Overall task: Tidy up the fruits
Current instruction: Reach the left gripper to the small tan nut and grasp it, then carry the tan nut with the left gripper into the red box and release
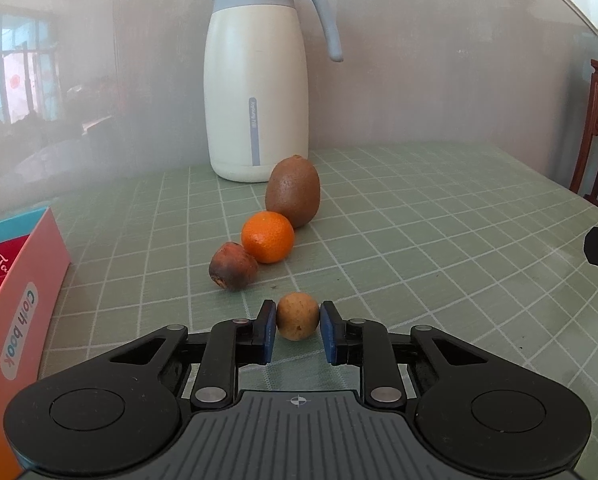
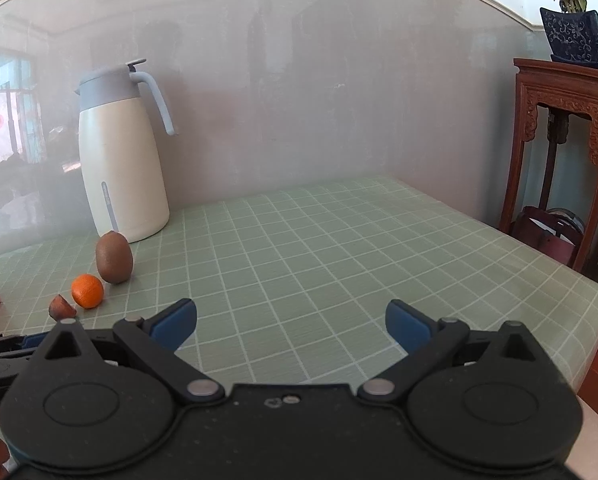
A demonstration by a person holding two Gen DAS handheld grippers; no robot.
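In the left wrist view my left gripper (image 1: 298,316) is shut on a small tan round fruit (image 1: 297,315), low over the green checked tablecloth (image 1: 439,248). Just beyond it a dark brown fruit (image 1: 233,265), an orange mandarin (image 1: 267,237) and an upright kiwi (image 1: 293,191) stand in a diagonal row. The right wrist view shows the same row at the left: brown fruit (image 2: 62,306), mandarin (image 2: 87,291), kiwi (image 2: 114,257). My right gripper (image 2: 291,326) is open and empty over bare cloth, right of the row.
A cream thermos jug with grey lid (image 1: 257,76) stands against the wall behind the fruits. A pink "Cloth book" box (image 1: 23,304) lies at the left. A carved wooden stand (image 2: 563,152) with a potted plant (image 2: 575,16) is beyond the table's right edge.
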